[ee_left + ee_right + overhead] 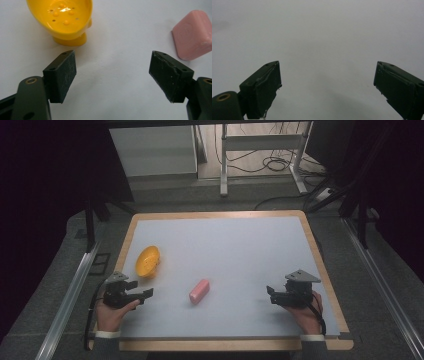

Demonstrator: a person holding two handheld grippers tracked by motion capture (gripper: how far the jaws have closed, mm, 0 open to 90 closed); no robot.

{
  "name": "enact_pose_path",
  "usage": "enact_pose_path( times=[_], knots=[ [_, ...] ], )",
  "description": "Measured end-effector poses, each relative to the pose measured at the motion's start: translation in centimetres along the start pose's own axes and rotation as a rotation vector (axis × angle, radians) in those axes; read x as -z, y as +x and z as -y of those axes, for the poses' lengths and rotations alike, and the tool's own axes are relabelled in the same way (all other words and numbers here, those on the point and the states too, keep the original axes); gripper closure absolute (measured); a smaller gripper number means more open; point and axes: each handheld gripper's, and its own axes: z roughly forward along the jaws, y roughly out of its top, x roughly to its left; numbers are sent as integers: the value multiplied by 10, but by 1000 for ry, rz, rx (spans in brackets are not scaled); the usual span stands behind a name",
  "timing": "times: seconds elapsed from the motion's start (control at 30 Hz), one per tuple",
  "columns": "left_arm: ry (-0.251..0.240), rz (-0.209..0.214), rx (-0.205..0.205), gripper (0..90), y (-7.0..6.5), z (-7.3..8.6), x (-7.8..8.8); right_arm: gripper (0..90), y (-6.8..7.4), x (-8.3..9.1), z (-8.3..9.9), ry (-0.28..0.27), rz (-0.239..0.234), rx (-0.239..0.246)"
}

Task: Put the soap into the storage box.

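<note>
**Two open grippers, a yellow dish and a pink soap on a pale table**

I am looking down on one pale grey table (pixel 225 245) with a wooden edge. It is the biggest thing here, and it is bare apart from two small items on its near left part.

Next in size are my two grippers. The left gripper (pixel 145 293) sits at the near left, held low over the table, jaws spread wide with nothing between them. The right gripper (pixel 270 294) sits at the near right, well apart from everything, its jaws also spread and empty over plain table.

Then one yellow dish (pixel 148 260), a shallow oval with small holes and bumps inside, standing on a short foot. It lies just beyond the left gripper. In the left gripper view the dish (pixel 65 17) sits ahead and to the left of the jaws.

Smallest is one pink soap (pixel 199 291), a rounded bar lying flat, near the table's middle and to the right of the left gripper. In the left gripper view the soap (pixel 193 35) sits just past the right-hand jaw.

My worries, as I judge them: the soap looks smooth and rounded, so a pinch near a corner could squirt it out. The dish looks light and stands on a narrow foot, so a jaw brushing its rim could tip or slide it. The soap also lies off the jaws' centre line, so closing now would miss it.
</note>
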Motion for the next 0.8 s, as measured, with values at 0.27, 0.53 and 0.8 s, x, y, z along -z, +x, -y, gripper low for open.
enact_pose_path(
  times=[0.27,0.53,0.8],
  knots=[
    [11,-9,6,225,1,0,-1,85,-6,9,1,-31,-15,-21],
    [23,-2,0,232,0,-1,-1,84,-6,4,3,-11,-17,-22],
    [26,-10,-4,233,-2,-2,0,84,-5,5,2,-12,-19,-19]
  ],
)
